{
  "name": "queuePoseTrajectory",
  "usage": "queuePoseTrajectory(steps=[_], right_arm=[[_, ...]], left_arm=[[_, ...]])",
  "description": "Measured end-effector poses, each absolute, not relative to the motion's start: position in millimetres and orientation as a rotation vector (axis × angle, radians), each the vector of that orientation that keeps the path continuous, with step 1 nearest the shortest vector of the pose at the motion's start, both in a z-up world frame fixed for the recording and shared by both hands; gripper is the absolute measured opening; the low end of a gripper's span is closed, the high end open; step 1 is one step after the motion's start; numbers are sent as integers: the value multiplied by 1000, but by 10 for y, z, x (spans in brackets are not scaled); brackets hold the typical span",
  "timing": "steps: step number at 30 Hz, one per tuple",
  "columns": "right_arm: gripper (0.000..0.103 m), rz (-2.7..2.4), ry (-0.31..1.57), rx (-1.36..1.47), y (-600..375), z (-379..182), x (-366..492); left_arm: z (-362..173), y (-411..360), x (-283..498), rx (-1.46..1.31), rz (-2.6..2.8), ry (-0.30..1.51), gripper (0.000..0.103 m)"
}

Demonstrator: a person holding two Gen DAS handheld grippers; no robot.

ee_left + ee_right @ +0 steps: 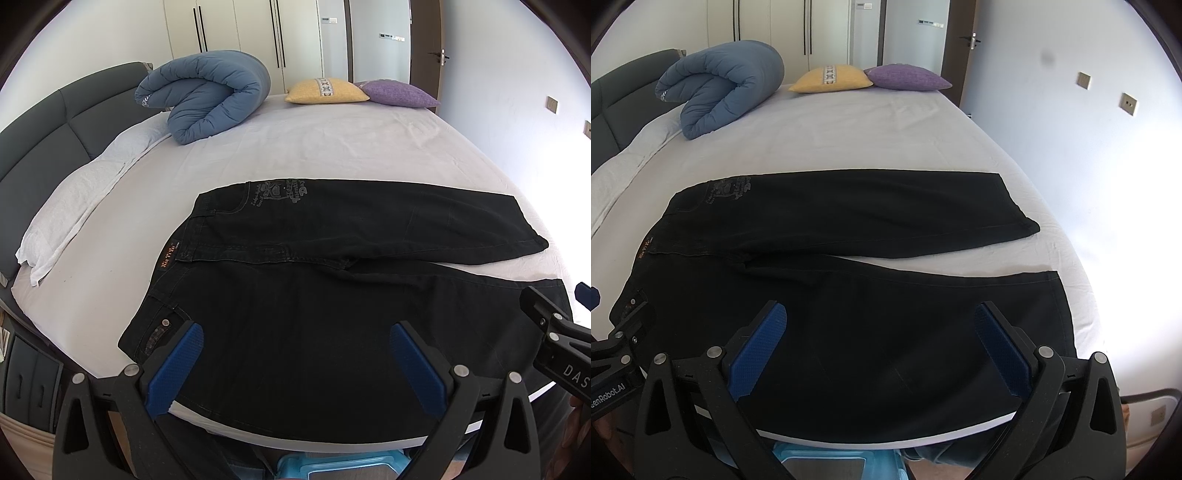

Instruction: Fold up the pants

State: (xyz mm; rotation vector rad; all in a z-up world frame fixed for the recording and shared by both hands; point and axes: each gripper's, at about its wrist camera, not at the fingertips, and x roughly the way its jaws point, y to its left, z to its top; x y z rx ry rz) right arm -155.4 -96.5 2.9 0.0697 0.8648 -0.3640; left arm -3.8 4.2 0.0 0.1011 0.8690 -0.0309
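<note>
Black pants point(314, 280) lie flat on the white bed, waistband to the left, both legs spread out to the right with a wedge of sheet between them. They show the same way in the right wrist view point(849, 295). My left gripper point(295, 343) is open and empty, hovering above the near leg by the waistband end. My right gripper point(881, 325) is open and empty, above the near leg further toward the hem. The right gripper's body point(554, 332) shows at the right edge of the left wrist view.
A rolled blue duvet point(207, 99) lies at the far left of the bed point(332, 147). A yellow pillow point(327, 90) and a purple pillow point(399, 94) lie at the far edge. A white pillow point(81, 203) rests by the grey headboard. A blue stool point(842, 461) stands below the near bed edge.
</note>
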Motion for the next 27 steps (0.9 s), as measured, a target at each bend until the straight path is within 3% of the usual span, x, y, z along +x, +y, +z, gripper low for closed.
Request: queuePoseTrajectory(steps=[27], right_arm=[[103, -361, 865, 78, -941, 23, -1558]], left_arm=[[7, 156, -106, 99, -27, 875, 103]])
